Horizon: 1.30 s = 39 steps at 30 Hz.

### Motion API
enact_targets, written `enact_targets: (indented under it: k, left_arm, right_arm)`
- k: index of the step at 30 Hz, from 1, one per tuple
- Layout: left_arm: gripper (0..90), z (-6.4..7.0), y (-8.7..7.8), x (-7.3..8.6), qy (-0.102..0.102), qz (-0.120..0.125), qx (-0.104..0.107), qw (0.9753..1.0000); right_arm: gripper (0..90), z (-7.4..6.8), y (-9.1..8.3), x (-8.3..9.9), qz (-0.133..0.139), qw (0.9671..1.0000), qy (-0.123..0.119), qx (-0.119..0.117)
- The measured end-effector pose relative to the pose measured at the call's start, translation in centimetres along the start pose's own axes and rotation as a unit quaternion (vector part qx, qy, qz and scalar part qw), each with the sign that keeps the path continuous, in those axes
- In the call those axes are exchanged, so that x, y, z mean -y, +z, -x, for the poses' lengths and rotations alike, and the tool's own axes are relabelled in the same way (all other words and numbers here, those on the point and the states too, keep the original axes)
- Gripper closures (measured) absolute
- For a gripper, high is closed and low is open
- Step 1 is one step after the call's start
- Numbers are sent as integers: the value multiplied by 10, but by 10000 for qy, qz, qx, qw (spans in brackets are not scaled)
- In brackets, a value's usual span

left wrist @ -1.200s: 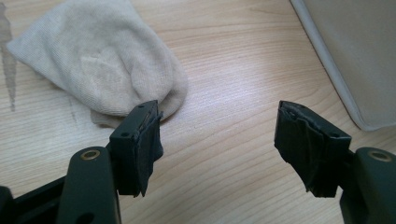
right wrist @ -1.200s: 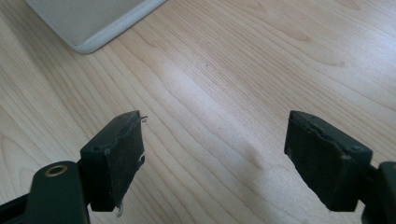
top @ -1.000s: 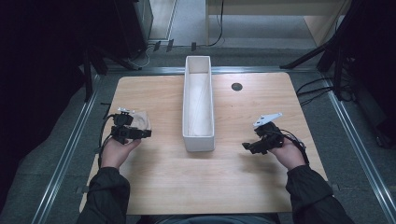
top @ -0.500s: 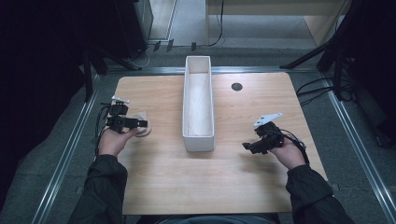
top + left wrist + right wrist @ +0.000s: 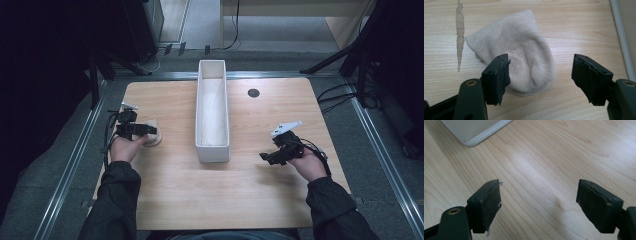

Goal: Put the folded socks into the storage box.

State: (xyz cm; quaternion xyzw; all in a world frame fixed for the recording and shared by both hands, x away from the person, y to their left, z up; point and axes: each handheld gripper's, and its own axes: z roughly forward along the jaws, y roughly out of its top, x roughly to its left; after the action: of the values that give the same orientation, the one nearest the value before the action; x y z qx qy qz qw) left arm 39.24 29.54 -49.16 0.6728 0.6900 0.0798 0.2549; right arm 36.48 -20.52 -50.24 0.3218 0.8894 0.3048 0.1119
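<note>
A beige sock lies crumpled on the wooden table, at the left in the high view. My left gripper is open just over the sock's near end, one jaw above its edge and the other over bare wood; nothing is gripped. In the high view the left gripper points right toward the sock. My right gripper is open over bare wood, and in the high view it sits at the table's right, near the front corner of a long white box.
The white box runs front to back along the table's middle, and its corner is ahead of the right gripper. A small black round hole sits at the back right. Metal rails flank the table.
The left hand shifted left and slightly away, and the sock now lies flat on the table in front of its open jaws. The right hand has not moved.
</note>
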Motion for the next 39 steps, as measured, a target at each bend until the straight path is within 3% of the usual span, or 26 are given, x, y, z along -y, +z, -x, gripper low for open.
enact_targets:
  k: [6, 15, 20, 22, 29, 32, 33, 39]
  left_arm:
    - [290, 0, 12, 0, -60, 34, -114, 9999]
    - [298, 1, 26, 0, 14, 189, -281, 9994]
    - [302, 7, 31, 0, 394, 156, -508, 9978]
    - [338, 9, 32, 2, 527, 143, -636, 9965]
    - [443, 12, 33, 7, 634, 259, -915, 9935]
    - [481, 15, 34, 9, 812, 277, -1105, 9902]
    - [545, 15, 33, 10, 839, 291, -1101, 9899]
    - [657, 14, 31, 13, 849, 320, -1084, 9900]
  right_arm:
    - [195, -1, 1, 0, -31, 10000, -48, 4]
    - [195, -1, 0, 0, -30, 10000, -62, 0]
    - [196, -1, 1, -1, -40, 10000, -75, 1]
    - [196, -1, 1, -1, -43, 10000, -85, 8]
    - [195, 0, 0, -1, -43, 10000, -69, 21]
    - [195, 0, 0, -1, -48, 10000, -71, 25]
    - [195, 0, 0, -1, -52, 10000, -75, 31]
    - [195, 0, 0, 0, -53, 9999, -82, 41]
